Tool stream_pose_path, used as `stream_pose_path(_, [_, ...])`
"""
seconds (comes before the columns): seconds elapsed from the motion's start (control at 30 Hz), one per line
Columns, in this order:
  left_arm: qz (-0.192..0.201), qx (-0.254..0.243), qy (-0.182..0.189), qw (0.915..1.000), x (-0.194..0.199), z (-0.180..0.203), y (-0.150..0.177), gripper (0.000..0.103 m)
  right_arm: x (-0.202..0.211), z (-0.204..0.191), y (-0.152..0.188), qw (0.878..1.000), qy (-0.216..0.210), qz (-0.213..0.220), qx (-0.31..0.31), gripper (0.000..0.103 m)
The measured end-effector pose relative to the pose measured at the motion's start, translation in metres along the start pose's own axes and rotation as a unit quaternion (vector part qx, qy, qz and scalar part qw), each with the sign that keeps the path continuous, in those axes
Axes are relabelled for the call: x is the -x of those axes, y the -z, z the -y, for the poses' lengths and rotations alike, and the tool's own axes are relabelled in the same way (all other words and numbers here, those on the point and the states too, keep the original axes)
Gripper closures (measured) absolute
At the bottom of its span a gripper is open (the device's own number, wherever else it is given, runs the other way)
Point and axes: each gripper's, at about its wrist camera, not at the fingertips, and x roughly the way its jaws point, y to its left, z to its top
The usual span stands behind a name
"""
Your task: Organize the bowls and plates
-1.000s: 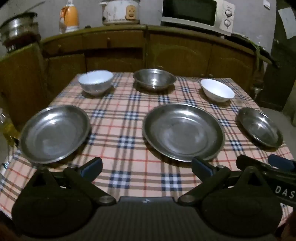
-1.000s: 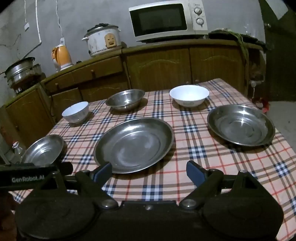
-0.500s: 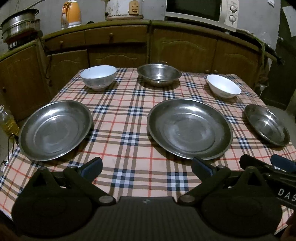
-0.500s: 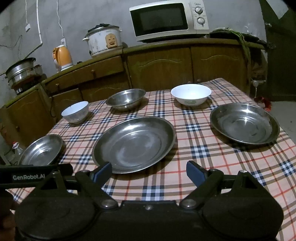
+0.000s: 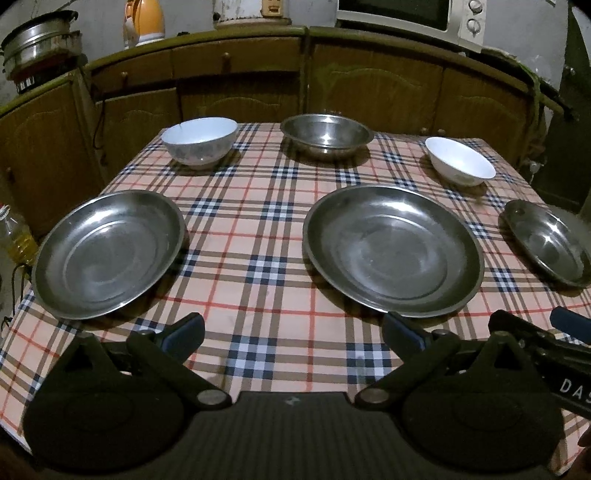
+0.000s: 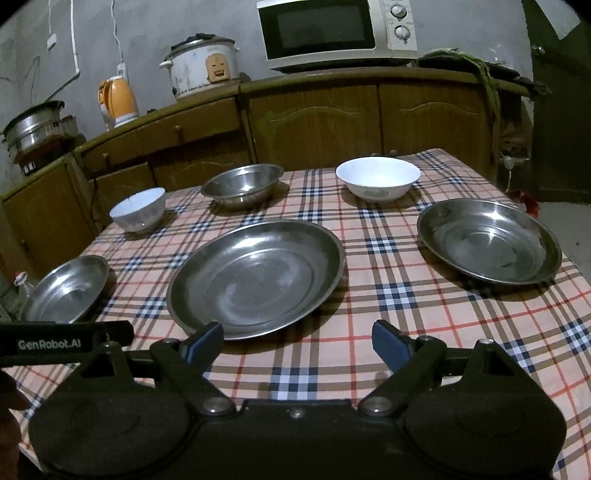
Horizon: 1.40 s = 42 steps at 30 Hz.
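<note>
Since the frame a second ago, our left gripper [image 5: 291, 332] has tipped its view downward: the counter appliances sit higher in its picture and the plaid table [image 5: 258, 229] fills more of it. Our right gripper [image 6: 295, 341] shows almost the same scene as before, shifted only slightly. No dish has changed place.

Both grippers stand wide open over the near table edge, nothing between the fingers, touching no dish.

We note six dishes, all apart from one another, all upright:
- large steel plate [image 6: 255, 277] at centre front, just beyond both grippers;
- left steel plate [image 5: 107, 254] near the left edge;
- right steel plate [image 6: 487, 242] near the right edge;
- small white bowl [image 5: 199, 140] at back left;
- steel bowl [image 5: 325, 134] at back centre;
- wide white bowl [image 6: 376, 177] at back right, with a green mark on its side.

Behind the table we see wooden cabinets [image 6: 321, 122] carrying a microwave [image 6: 332, 33], a rice cooker [image 6: 201, 68], an orange kettle [image 6: 118, 98] and a steel pot [image 6: 33, 125]. A bottle of yellow liquid [image 5: 16, 240] stands off the table's left edge.
</note>
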Motion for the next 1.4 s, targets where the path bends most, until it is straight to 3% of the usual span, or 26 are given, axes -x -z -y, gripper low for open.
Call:
stream_pose_path(0.5, [-0.007, 0.017, -0.003, 0.9998, -0.05, -0.009, -0.03, 0.0, -0.058, 0.027, -0.036, 1.0, 0.026, -0.009, 0.002, 0.0])
stream_pose_path(0.83, [-0.017, 0.013, 0.0, 0.9998, -0.091, -0.005, -0.054, 0.0, -0.112, 0.041, -0.054, 0.999, 0.009, -0.042, -0.014, 0.001])
stream_pose_path(1.03, [-0.024, 0.0, -0.001, 0.9997, -0.112, 0.001, -0.067, 0.01, -0.137, 0.041, -0.058, 0.998, 0.001, -0.053, -0.018, 0.004])
stream_pose_path(1.13, [-0.035, -0.006, 0.001, 0.9994, -0.123, 0.004, -0.069, 0.02, -0.147, 0.041, -0.06, 0.998, -0.004, -0.061, -0.02, 0.01])
stream_pose_path(1.23, [-0.041, -0.014, 0.005, 0.999, -0.132, 0.008, -0.07, 0.044, -0.154, 0.04, -0.06, 0.997, -0.017, -0.068, -0.021, 0.021])
stream_pose_path(1.33, [-0.038, -0.018, 0.026, 0.9988, -0.135, 0.009, -0.069, 0.063, -0.157, 0.038, -0.06, 0.998, -0.019, -0.063, -0.019, 0.044])
stream_pose_path(1.37, [-0.038, -0.019, 0.034, 0.9985, -0.135, 0.01, -0.069, 0.073, -0.157, 0.037, -0.06, 0.998, -0.021, -0.063, -0.019, 0.057])
stream_pose_path(1.4, [-0.038, -0.021, 0.035, 0.9985, -0.134, 0.011, -0.069, 0.074, -0.157, 0.037, -0.06, 0.998, -0.024, -0.063, -0.021, 0.062])
